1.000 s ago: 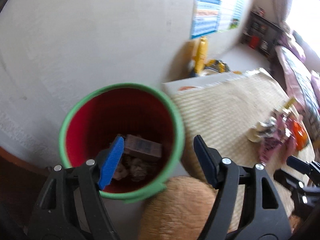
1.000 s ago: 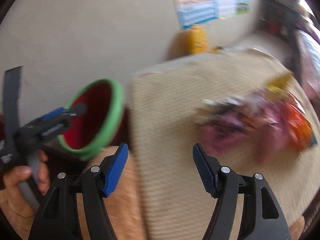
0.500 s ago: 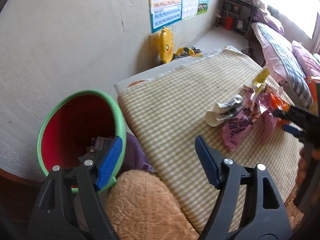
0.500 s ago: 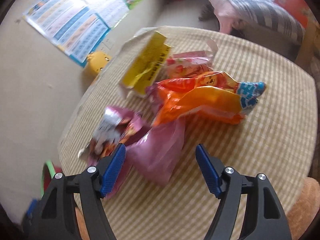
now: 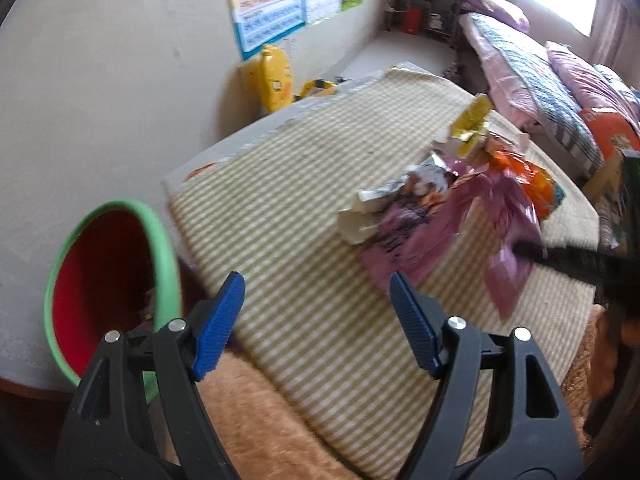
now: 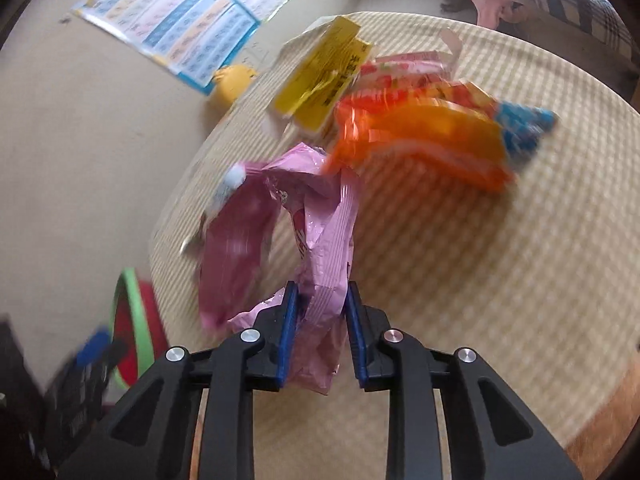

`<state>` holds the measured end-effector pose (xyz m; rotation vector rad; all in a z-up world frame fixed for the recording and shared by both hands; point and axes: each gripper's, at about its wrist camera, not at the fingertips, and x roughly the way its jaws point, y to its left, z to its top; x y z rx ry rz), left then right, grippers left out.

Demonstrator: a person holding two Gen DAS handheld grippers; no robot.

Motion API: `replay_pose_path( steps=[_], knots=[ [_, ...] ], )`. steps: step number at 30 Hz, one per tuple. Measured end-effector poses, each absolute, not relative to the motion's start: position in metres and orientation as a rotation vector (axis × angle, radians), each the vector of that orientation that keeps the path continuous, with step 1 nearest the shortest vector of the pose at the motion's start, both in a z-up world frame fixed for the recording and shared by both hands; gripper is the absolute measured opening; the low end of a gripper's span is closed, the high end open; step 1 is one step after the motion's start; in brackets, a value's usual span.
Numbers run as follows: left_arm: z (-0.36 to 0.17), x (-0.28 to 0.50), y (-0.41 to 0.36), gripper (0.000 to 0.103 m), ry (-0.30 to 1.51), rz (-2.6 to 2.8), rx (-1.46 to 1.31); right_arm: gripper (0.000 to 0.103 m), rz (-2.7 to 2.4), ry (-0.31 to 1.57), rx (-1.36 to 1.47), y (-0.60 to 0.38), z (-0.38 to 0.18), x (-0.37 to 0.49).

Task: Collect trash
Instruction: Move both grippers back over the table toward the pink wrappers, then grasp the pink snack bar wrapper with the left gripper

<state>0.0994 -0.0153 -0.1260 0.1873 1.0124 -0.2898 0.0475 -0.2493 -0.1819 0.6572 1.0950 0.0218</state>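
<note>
A pink wrapper [image 6: 328, 240] rises off the striped tablecloth [image 6: 480, 260]. My right gripper [image 6: 318, 300] is closing on it, and the blue pads press the crumpled film from both sides. Behind it lie an orange bag [image 6: 432, 140] and a yellow packet [image 6: 320, 76]. In the left wrist view the trash pile [image 5: 420, 208] sits at mid-table and the right gripper [image 5: 520, 247] pinches the pink wrapper [image 5: 508, 216]. My left gripper [image 5: 316, 284] hangs open over the near table edge with nothing between its pads. The green-rimmed red bin [image 5: 166, 248] stands to its left, below the table.
A fuzzy tan surface [image 5: 256, 412] lies in front of the table. A yellow toy [image 5: 276, 80] and a poster [image 5: 272, 12] are against the wall behind. A bed with blankets [image 5: 540, 64] runs along the right. The bin [image 6: 140, 320] shows at lower left.
My right gripper swung from beside the bin to the trash pile and shut on the pink wrapper. My left gripper moved right, from over the bin's mouth to the table edge.
</note>
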Motion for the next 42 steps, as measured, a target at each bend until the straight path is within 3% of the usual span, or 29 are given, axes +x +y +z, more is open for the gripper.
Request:
replay_pose_path(
  steps=[20, 21, 22, 26, 30, 33, 42],
  knots=[
    [-0.185, 0.131, -0.144, 0.072, 1.124, -0.516, 0.384, 0.031, -0.06, 1.065, 0.552, -0.256, -0.18, 0.001],
    [-0.189, 0.133, -0.146, 0.068, 1.141, -0.512, 0.379, 0.033, -0.06, 1.066, 0.556, -0.257, -0.181, 0.0],
    [-0.191, 0.134, -0.147, 0.052, 1.153, -0.499, 0.379, 0.035, -0.059, 1.065, 0.56, -0.259, -0.181, -0.001],
    [-0.187, 0.133, -0.142, 0.042, 1.161, -0.496, 0.34, 0.048, -0.066, 1.056, 0.565, -0.261, -0.179, -0.004],
    [-0.174, 0.124, -0.127, 0.034, 1.158, -0.478, 0.301, 0.053, -0.067, 1.053, 0.566, -0.262, -0.179, -0.003],
    [-0.166, 0.112, -0.112, 0.034, 1.175, -0.461, 0.287, 0.058, -0.076, 1.056, 0.565, -0.262, -0.181, -0.002],
    [-0.176, 0.108, -0.102, 0.044, 1.213, -0.449, 0.231, 0.058, -0.09, 1.063, 0.546, -0.26, -0.183, 0.0]
  ],
)
